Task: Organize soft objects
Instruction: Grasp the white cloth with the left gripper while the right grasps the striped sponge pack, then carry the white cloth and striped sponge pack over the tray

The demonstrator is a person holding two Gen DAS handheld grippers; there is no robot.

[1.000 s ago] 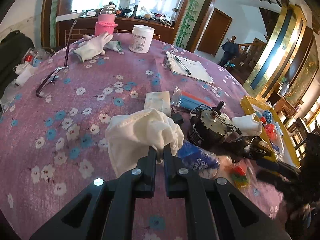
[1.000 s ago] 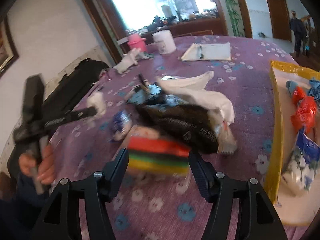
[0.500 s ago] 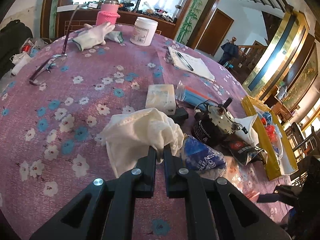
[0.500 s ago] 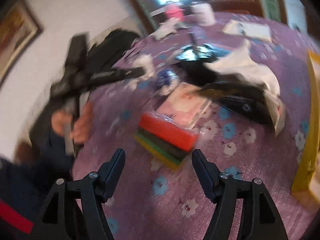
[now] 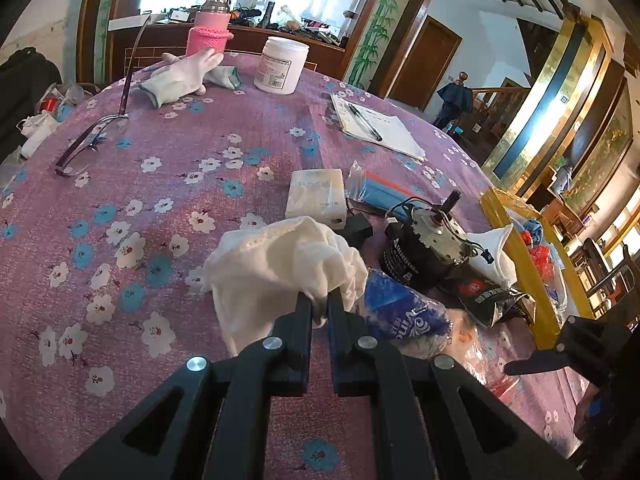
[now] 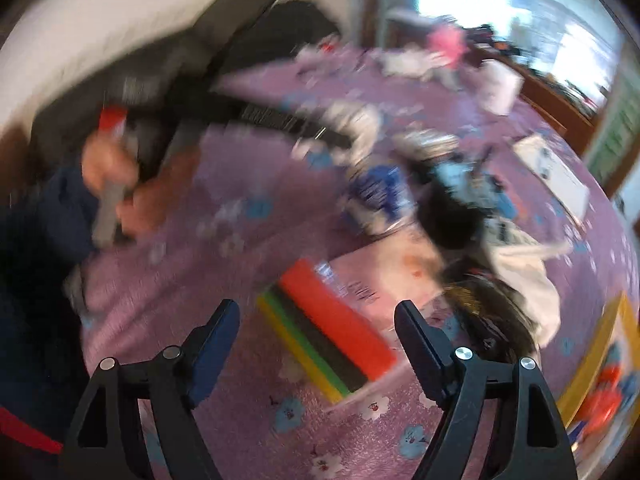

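pinching the white cloth [image 5: 280,264], left gripper [image 5: 319,307] tilts down; right gripper [image 6: 318,322], jaws just widening, holds nothing above striped sponge stack [image 6: 328,330]; labels unreadable.

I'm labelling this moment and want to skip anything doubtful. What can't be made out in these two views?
- Right wrist view: motion blur smears the person's hand and far clutter; only the striped sponge pack between the open right gripper reads.
- Left wrist view: the left gripper, shut on the white cloth, hides the pinched part.
- Yellow tray: contents cut off at the edge.
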